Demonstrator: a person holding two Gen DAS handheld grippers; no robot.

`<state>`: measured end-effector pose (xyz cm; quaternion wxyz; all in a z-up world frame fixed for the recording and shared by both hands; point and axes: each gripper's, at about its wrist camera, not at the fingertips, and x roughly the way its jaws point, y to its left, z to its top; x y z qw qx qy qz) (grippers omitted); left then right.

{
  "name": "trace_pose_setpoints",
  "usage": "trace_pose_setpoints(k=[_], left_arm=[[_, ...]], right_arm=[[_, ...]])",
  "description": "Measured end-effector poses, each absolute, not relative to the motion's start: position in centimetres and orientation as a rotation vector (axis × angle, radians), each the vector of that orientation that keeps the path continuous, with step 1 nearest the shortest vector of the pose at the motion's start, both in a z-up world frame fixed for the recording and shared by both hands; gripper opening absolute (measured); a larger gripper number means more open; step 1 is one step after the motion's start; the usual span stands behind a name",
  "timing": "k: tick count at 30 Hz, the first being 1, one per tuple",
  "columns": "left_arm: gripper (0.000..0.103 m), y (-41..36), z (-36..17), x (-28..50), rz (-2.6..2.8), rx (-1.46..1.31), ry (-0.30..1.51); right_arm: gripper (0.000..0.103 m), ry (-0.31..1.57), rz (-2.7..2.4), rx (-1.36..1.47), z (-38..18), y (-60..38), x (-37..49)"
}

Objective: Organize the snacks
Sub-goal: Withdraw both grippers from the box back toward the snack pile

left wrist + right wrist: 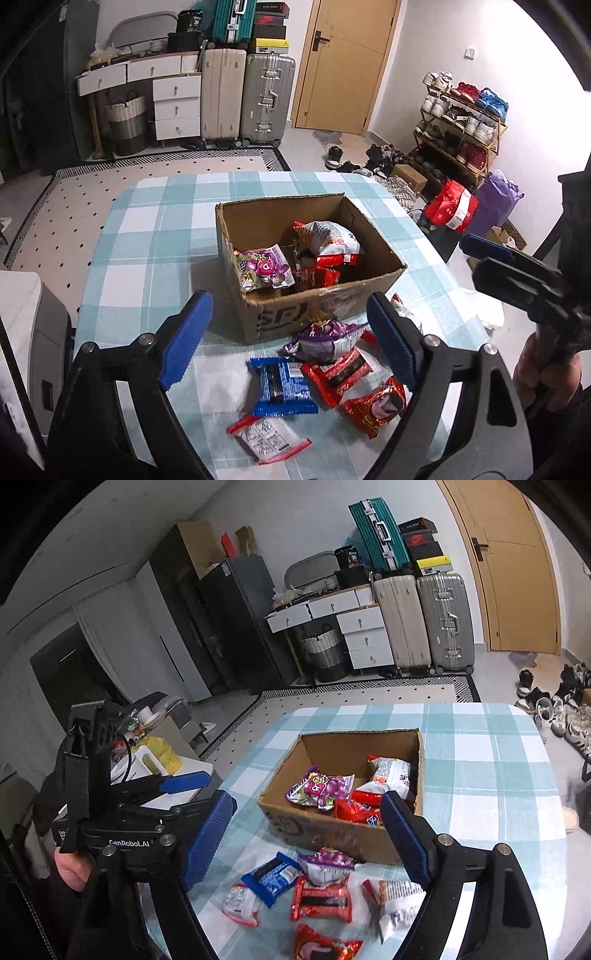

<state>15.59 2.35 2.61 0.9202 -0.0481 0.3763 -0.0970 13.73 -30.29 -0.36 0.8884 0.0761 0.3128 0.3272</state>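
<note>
A cardboard box (325,302) (280,760) stands on the checked table and holds several snack packs, among them a purple one (264,271) (319,786) and a white-red bag (332,242) (391,771). In front of the box lie loose packs: a blue one (282,387) (271,880), a purple one (328,338) (328,864), red ones (336,374) (321,899) and a white-red one (267,439) (240,904). My left gripper (291,339) is open and empty above the loose packs. My right gripper (310,845) is open and empty above them too; it also shows in the left wrist view (491,258).
The table (147,236) (498,760) has a blue-white checked cloth. Suitcases (266,99), a drawer unit (173,107) and a shoe rack (461,125) stand behind on the floor. A side surface with a yellow jug (159,757) is to the left.
</note>
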Motion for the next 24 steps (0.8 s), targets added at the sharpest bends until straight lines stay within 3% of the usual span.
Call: trace_pose_setpoints(k=[3,8,13,24], left_arm=[[0.087,2.4,2.6,14.4,-0.186,-0.093,0.762],[0.088,2.6,2.4,12.2,-0.18,-0.095,0.753],[0.099,2.9,1.8,10.2,-0.169,-0.111,0.739],[0.102,3.6,-0.1,7.5,-0.137,-0.126,0.742]], right_arm=[[0.092,0.642,0.673,0.151,-0.4,-30.5,12.4],[0.093,0.629,0.669,0.134,-0.6,-30.7,10.2],[0.094,0.629,0.659,0.13,-1.2,-30.9,8.4],[0.1,0.645,0.637,0.1,-3.2,-31.0,5.4]])
